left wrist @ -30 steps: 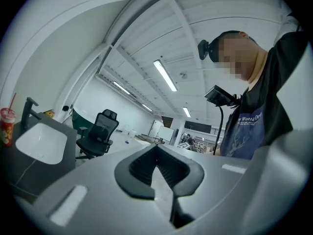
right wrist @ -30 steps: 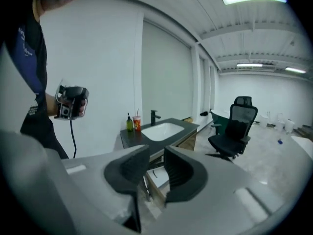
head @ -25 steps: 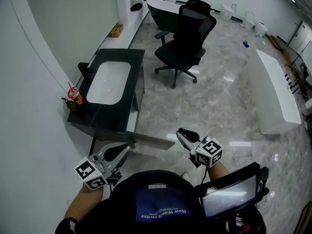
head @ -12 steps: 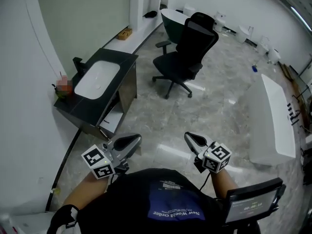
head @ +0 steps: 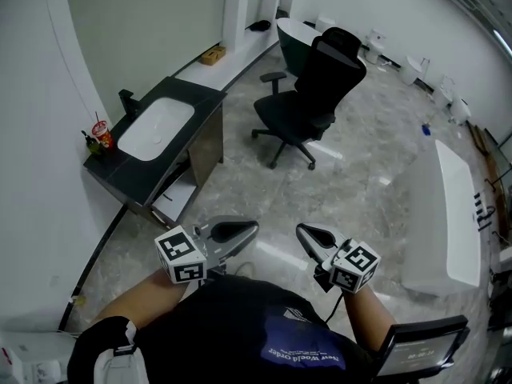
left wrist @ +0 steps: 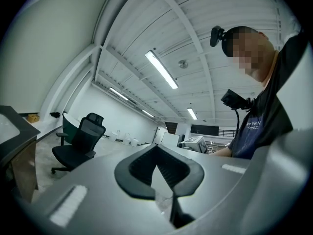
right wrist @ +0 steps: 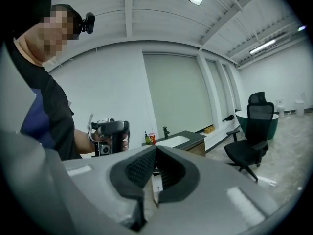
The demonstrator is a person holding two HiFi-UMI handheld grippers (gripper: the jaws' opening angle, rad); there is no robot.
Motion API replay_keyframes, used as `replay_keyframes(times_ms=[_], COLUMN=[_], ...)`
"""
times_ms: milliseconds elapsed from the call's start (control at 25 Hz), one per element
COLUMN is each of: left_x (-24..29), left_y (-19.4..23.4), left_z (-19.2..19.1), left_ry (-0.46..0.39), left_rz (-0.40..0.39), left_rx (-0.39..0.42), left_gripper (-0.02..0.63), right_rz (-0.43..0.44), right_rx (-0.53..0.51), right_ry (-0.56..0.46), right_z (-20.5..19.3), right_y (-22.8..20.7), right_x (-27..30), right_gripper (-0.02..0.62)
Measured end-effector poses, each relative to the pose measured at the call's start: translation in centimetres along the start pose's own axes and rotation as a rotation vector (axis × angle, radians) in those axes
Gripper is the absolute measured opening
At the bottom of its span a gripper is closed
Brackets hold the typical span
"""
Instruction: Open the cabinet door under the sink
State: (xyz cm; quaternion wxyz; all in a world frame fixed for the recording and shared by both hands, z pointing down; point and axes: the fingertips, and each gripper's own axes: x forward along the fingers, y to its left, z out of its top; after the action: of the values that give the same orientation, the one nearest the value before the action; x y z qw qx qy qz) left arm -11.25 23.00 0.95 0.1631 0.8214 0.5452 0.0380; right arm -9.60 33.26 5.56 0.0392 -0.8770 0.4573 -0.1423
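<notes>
Left gripper (head: 253, 229): you are holding its jaws pressed together, gripping nothing.
Right gripper (head: 302, 230): you are holding its jaws closed too, with nothing between them.
Both: you are carrying them side by side above the floor (head: 352, 174), well apart from the cabinet (head: 206, 146).
Cabinet door (head: 178, 202): seemingly standing ajar as a pale panel below the sink (head: 156, 128), ahead to your left.
Chair (head: 312, 94): sitting beyond the cabinet.

Right hand-held gripper (right wrist: 155, 151) closed, empty; sink (right wrist: 177, 140) beyond.
</notes>
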Motion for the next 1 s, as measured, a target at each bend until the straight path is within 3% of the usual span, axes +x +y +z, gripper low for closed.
replay_keyframes(times_ms=[160, 360, 640, 800, 1000], left_x=[3.9, 9.9, 17.2, 18.9, 21.1], left_y=[3.3, 8.9, 15.0, 17.6, 21.1], left_z=[-0.6, -0.8, 0.0, 0.4, 0.8], left_ry=[0.008, 0.026, 0.061, 0.07, 0.054], left_rz=[-0.024, -0.043, -0.069, -0.015, 0.126], left_rx=[-0.027, -0.06, -0.037, -0.043, -0.026], left_gripper=[0.0, 0.0, 0.0, 0.0, 0.0], right_rz=[0.011, -0.018, -0.053, -0.025, 0.085], right_rx=[-0.023, -0.033, 0.007, 0.048, 0.062], right_ry=[0.016, 0.004, -0.021, -0.026, -0.033], right_z=[0.7, 3.4, 4.8, 5.1, 6.0], right_y=[-3.3, -10.8, -20.2, -24.1, -29.3], right_x=[0.9, 1.7, 2.2, 2.6, 4.2], right_gripper=[0.003, 0.003, 0.003, 0.003, 0.003])
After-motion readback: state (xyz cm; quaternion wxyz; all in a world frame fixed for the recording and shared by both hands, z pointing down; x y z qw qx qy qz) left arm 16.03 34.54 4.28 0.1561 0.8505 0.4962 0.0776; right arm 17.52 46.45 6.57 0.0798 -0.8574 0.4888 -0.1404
